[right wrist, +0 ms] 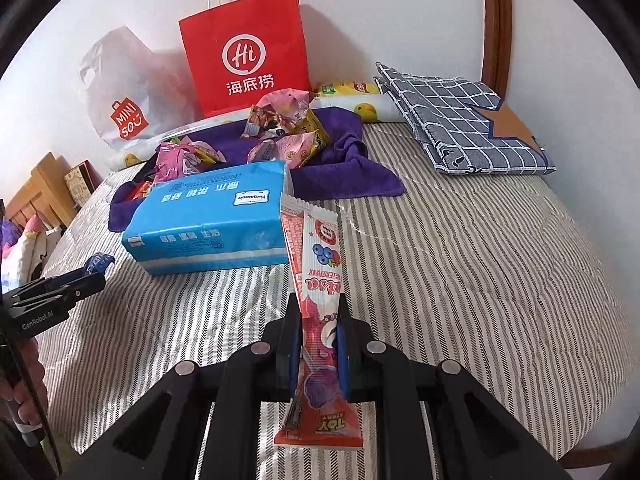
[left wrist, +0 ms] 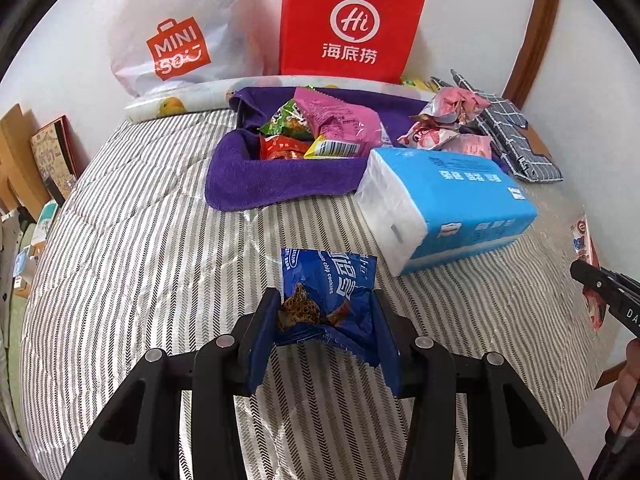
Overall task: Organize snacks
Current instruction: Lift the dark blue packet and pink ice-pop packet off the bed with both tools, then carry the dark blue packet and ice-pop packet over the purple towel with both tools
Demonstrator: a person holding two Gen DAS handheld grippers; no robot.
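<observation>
Left wrist view: your left gripper (left wrist: 326,320) pinches the crinkly blue cookie packet (left wrist: 330,292); the purple cloth tray (left wrist: 256,176) with the snacks lies straight ahead.

Right wrist view: your right gripper (right wrist: 318,344) clamps the long glossy snack stick (right wrist: 318,300), its length pointing toward the tray (right wrist: 348,176), beyond the soft tissue pack (right wrist: 212,220).

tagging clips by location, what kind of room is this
Most likely a bedroom, with the snacks sorted on a bed. The work surface is a quilted grey-and-white striped mattress cover, a fruit-print pillow lies along the white wall, and a wooden headboard shows at the left edge.
</observation>
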